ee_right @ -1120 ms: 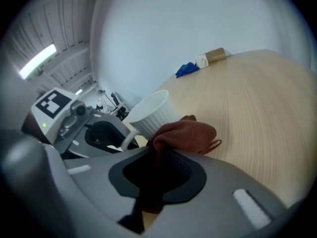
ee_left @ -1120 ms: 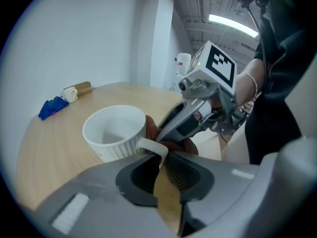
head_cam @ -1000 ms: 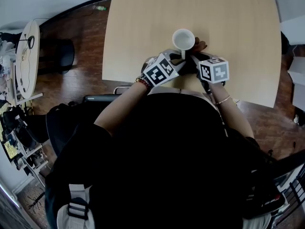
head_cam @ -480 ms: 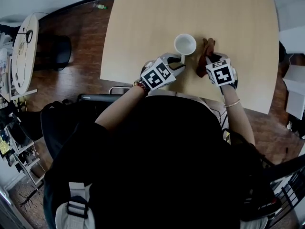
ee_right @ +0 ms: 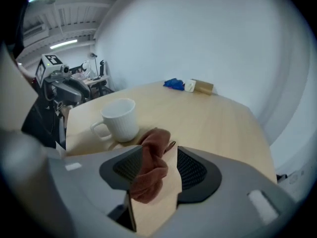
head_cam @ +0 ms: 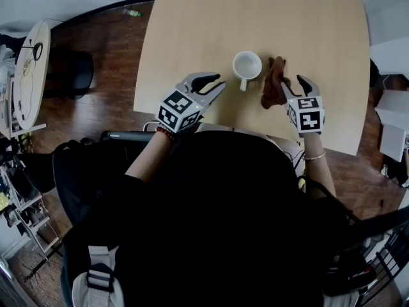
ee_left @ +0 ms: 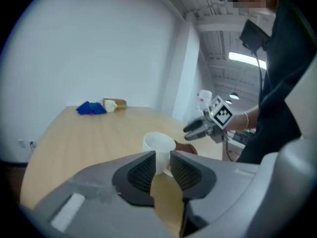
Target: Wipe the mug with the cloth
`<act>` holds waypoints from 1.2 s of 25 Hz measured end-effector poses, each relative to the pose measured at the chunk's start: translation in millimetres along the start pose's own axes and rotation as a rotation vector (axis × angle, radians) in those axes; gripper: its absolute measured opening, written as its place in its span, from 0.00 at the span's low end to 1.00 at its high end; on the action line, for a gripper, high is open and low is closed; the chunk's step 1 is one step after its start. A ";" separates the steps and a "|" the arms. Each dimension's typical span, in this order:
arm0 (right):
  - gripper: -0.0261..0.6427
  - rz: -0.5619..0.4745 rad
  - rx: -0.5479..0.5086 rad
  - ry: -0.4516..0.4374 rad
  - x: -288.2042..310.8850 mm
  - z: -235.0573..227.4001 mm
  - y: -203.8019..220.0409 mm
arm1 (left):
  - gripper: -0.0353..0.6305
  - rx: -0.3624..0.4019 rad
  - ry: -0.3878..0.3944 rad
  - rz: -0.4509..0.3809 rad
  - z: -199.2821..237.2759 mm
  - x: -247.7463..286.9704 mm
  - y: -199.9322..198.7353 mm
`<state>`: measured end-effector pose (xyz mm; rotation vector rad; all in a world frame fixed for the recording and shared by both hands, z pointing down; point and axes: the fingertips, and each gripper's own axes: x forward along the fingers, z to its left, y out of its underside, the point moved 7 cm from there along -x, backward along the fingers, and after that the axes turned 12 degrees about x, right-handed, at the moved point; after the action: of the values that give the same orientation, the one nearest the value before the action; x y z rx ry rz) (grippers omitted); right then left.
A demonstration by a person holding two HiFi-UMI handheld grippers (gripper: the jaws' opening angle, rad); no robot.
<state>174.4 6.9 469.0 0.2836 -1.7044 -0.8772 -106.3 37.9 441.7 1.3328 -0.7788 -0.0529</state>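
**A:** Two grippers, and neither is clamped on anything. The left gripper (head_cam: 215, 82) has its jaws a little apart, with nothing in the gap.

**B:** And the right gripper (head_cam: 293, 86)?

**A:** Its jaws have just been opening and now stand wide. The crumpled rust-brown cloth (ee_right: 150, 168) sits between them and leans on one pad. It isn't pinched, and most of it lies on the pale wooden table (head_cam: 255, 11).

**B:** Where's the mug?

**A:** The white ribbed ceramic mug (head_cam: 246, 64) stands upright on the table. It is ahead of the left gripper's tips and clear of them, with its handle turned back towards the person. From the right gripper it is ahead and off to its left, just past the far end of the cloth. I can't tell whether cloth and mug touch.

**B:** So how far along is the wiping?

**A:** My guess is that it's at a pause or at its end. The mug is set down, the cloth is loose, and both grippers sit back near the table's near edge. The mug looks clean inside and out, though nothing shows whether it has been wiped.

**B:** What's left to do?

**A:** If another pass is wanted, the right gripper must close on the cloth again. The left gripper must then steady the mug by its handle or rim.
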 end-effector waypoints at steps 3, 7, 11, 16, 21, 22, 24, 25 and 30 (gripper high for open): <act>0.36 -0.113 0.063 0.014 -29.7 3.5 -17.8 | 0.18 -0.077 -0.139 -0.136 31.6 -47.4 -18.8; 0.36 -0.341 0.125 0.001 -67.0 6.1 -59.5 | 0.19 -0.086 -0.240 -0.272 58.6 -81.4 -54.8; 0.28 -0.524 0.197 0.031 -107.5 -17.6 -75.4 | 0.19 -0.065 -0.222 -0.377 41.5 -72.3 -107.1; 0.27 -0.599 0.209 0.074 -119.4 -17.6 -84.3 | 0.19 0.059 -0.191 -0.407 29.7 -75.3 -133.9; 0.27 -0.594 0.178 0.079 -123.3 -9.6 -86.8 | 0.19 0.050 -0.171 -0.386 31.6 -76.4 -126.4; 0.27 -0.592 0.179 0.080 -123.2 -9.2 -86.4 | 0.19 0.045 -0.171 -0.381 32.9 -76.4 -125.0; 0.27 -0.586 0.184 0.081 -122.9 -8.7 -84.8 | 0.19 0.037 -0.172 -0.375 34.4 -76.4 -123.1; 0.27 -0.583 0.187 0.082 -123.0 -8.2 -84.1 | 0.19 0.035 -0.170 -0.374 34.6 -76.5 -123.0; 0.27 -0.564 0.197 0.079 -120.8 -4.4 -85.8 | 0.19 0.053 -0.111 -0.353 29.8 -73.6 -129.2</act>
<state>197.0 18.0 322.9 0.9533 -1.6607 -1.0830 -127.1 11.1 294.0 1.5157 -0.6330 -0.3903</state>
